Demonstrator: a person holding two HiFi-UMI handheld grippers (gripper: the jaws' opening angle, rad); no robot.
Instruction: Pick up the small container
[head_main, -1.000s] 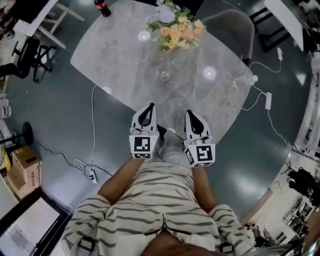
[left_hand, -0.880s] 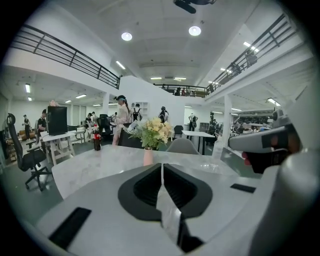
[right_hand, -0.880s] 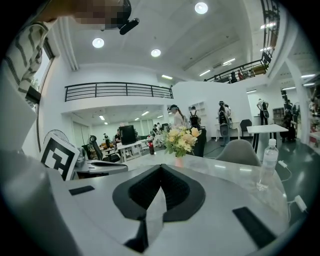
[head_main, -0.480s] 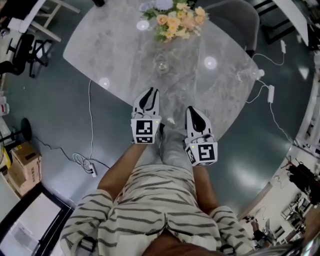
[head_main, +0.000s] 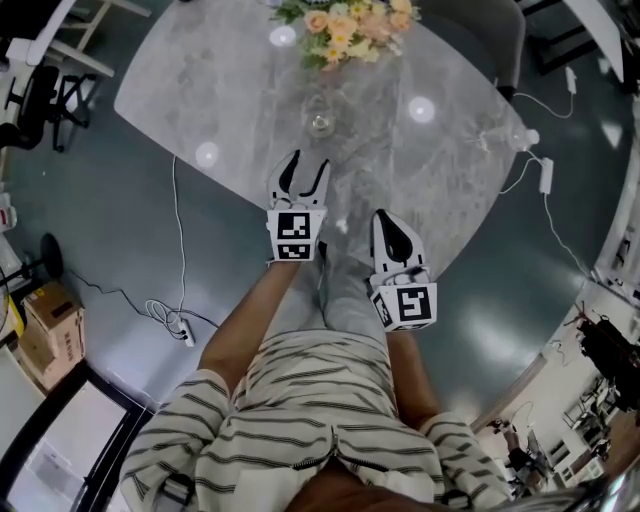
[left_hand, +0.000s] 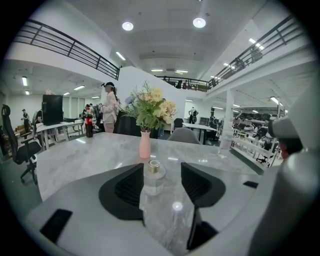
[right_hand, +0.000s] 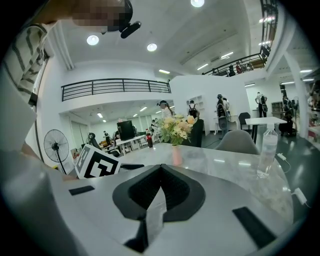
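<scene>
The small container (head_main: 320, 122) is a clear glass jar with a gold cap (left_hand: 153, 176), standing on the marble table (head_main: 220, 90) in front of the flowers. My left gripper (head_main: 304, 172) is over the table's near edge and points at the container from a short way off. Its jaws have just been opening and stand open, with nothing between them. In the left gripper view the container shows framed by the two black pads (left_hand: 131, 187), beyond their tips. My right gripper (head_main: 392, 228) hangs back at the table's edge, shut and empty (right_hand: 161, 170).
A pink vase (left_hand: 145, 145) of flowers (head_main: 345, 25) stands behind the container. A clear water bottle (right_hand: 266, 150) is at the table's right corner, a cola bottle (left_hand: 89, 126) at the far left. A grey chair (head_main: 505, 40) stands beyond the table. Cables (head_main: 175, 325) lie on the floor.
My left gripper has moved forward over the table edge toward the container, and its jaws have gone from shut to open. The right gripper has hardly shifted.
</scene>
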